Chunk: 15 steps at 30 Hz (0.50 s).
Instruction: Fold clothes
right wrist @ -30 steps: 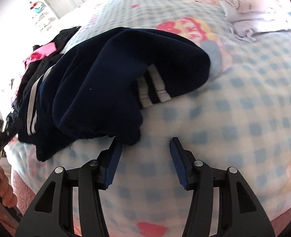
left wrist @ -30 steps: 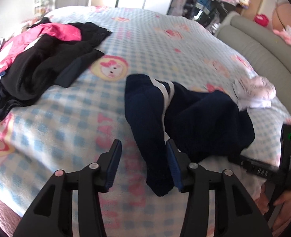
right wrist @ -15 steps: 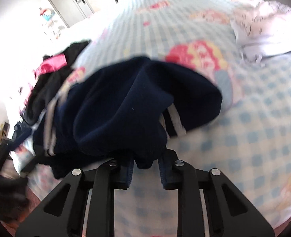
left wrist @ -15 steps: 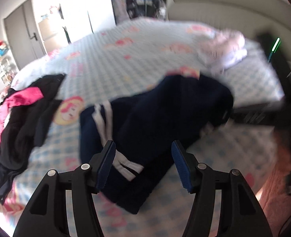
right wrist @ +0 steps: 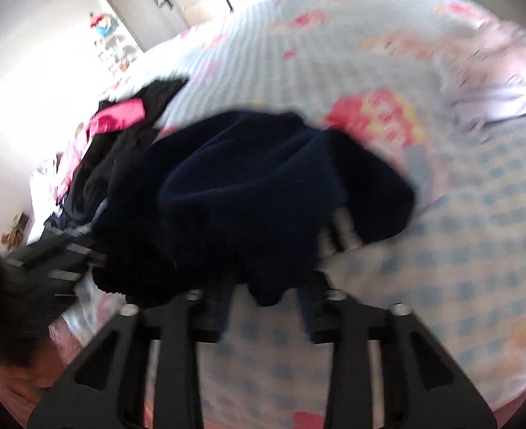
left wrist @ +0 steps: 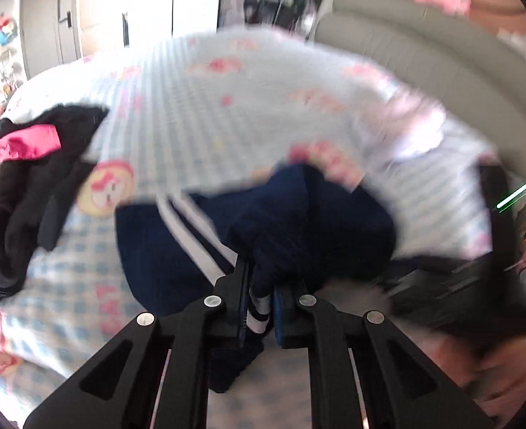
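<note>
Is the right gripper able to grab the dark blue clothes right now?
Probably yes. A fold of the dark blue clothes hangs between the right gripper's jaws, which are opening and not pinching it. Nothing is in the way; closing should catch it.

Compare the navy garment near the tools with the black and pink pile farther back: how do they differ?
The navy garment shows white stripes; the black and pink pile shows a bright pink patch. The left tool is closing on an edge of the navy garment; neither tool touches the pile. Both lie crumpled and unfolded on the checked bedspread.
</note>
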Each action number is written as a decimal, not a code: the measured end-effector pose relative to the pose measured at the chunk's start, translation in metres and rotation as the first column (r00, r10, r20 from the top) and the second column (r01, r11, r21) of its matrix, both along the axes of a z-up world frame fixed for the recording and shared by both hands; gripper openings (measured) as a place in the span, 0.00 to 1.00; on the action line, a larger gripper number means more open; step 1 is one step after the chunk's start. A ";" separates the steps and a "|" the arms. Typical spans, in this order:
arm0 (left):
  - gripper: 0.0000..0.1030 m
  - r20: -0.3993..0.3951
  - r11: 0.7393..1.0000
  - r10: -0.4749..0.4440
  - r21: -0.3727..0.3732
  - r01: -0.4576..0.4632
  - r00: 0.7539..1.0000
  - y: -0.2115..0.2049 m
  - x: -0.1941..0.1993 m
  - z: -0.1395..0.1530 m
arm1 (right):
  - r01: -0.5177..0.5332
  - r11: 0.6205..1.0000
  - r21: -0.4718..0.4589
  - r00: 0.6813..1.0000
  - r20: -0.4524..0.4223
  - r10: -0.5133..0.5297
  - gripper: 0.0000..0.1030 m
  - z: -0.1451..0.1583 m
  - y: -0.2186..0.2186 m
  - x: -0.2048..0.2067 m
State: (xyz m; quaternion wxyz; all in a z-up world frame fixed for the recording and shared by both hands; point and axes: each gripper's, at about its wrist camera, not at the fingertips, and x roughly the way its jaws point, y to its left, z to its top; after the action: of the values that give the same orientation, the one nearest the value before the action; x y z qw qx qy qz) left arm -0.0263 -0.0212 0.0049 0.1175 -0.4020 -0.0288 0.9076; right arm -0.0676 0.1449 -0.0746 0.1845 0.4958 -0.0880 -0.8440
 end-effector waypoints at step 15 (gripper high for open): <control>0.11 -0.062 0.991 0.129 0.047 -0.126 0.990 -0.045 0.019 0.016 | 0.119 0.992 0.040 0.993 0.008 -0.120 0.32 -0.021 0.015 -0.005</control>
State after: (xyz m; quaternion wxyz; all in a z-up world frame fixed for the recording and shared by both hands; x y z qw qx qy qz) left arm -0.0073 -0.0665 0.0212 0.0687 -0.3671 -0.0698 0.9250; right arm -0.0728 0.1595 -0.0957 0.1234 0.4975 -0.1016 -0.8526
